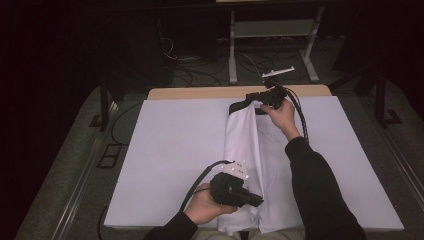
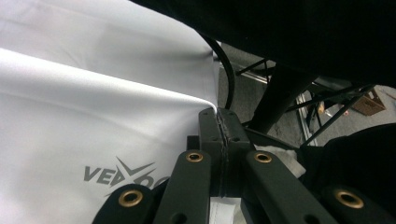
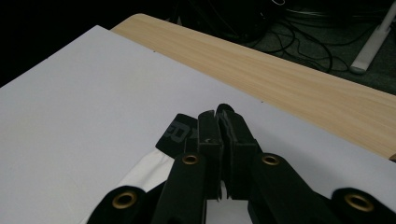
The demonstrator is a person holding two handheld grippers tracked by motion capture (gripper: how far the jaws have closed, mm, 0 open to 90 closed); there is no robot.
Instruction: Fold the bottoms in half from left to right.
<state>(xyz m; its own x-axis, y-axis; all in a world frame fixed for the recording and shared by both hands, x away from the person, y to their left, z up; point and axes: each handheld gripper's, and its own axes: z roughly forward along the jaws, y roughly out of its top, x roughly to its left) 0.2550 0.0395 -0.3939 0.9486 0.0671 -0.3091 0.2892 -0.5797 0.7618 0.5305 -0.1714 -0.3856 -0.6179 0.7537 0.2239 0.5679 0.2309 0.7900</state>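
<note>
Folding a white garment (image 1: 250, 165) is the job here; it lies long and narrow down the middle of the white board (image 1: 165, 150) on the table, from the far edge to the near edge. The left gripper (image 1: 254, 199) pinches the near end, its jaws squeezed tight on a fold of cloth beside a grey logo (image 2: 123, 175); the right gripper (image 1: 252, 96) pinches the far end by the black waistband (image 3: 180, 133), jaws tight too. One side looks half folded over the other. Next, I think both hands must lift together and carry that edge across, keeping the cloth flat; letting go early could make it bunch up.
</note>
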